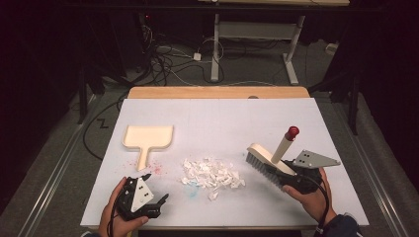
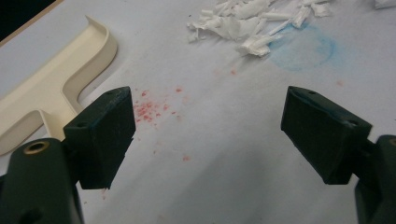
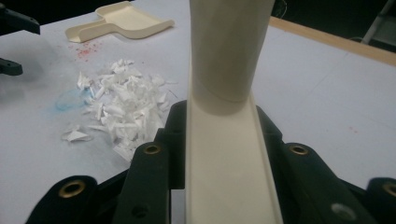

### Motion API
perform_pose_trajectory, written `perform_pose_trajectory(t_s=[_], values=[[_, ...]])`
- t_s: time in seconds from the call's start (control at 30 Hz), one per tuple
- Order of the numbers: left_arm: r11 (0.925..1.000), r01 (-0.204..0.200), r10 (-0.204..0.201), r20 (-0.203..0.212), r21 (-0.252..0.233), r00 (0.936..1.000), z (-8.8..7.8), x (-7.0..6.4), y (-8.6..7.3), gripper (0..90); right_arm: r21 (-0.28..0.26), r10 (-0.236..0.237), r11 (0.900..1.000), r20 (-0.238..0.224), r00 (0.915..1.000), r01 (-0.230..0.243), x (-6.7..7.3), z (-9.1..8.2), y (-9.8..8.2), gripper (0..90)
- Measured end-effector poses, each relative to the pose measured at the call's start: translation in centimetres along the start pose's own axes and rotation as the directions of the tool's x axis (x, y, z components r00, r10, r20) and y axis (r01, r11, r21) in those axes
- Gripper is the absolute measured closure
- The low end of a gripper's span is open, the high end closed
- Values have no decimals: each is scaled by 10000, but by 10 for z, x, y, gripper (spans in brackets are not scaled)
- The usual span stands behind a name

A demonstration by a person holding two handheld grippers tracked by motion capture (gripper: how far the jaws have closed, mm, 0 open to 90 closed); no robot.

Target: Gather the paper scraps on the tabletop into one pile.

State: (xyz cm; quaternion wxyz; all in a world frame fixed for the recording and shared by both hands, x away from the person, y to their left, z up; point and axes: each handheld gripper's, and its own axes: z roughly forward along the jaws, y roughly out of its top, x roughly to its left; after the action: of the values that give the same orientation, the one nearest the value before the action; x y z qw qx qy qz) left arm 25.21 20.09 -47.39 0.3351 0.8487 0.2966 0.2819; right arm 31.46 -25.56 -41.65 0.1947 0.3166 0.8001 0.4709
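Right gripper [image 1: 291, 174] near the table's right edge, jaws clamped on a cream brush [image 1: 269, 160], left gripper [image 1: 157, 201] by the front edge, jaws wide apart and empty, paper scraps [image 1: 211, 173] mid-table, dustpan [image 1: 147, 138] toward the left edge.

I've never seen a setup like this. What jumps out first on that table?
A heap of white paper scraps lies mid-table on the white sheet. To its right, the right gripper is shut on a cream brush whose red-tipped handle sticks up. A cream dustpan lies at the left, untouched, with the open left gripper nearer the person.
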Motion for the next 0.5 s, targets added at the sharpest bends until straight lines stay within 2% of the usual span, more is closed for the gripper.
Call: perform_pose_trajectory(t_s=[0.2,0.37,0.5], values=[[10000,-73,73,61,33,10000,1,-1,1,170,533,-244,9983,287,9993,228,-4,4,-7,680],[10000,-69,69,121,59,9999,1,-1,0,170,1071,121,9941,476,9988,-172,-14,-2,-18,680],[9999,-108,107,140,67,9998,1,-2,1,170,1132,28,9935,561,9984,-91,-15,-7,-23,680]])
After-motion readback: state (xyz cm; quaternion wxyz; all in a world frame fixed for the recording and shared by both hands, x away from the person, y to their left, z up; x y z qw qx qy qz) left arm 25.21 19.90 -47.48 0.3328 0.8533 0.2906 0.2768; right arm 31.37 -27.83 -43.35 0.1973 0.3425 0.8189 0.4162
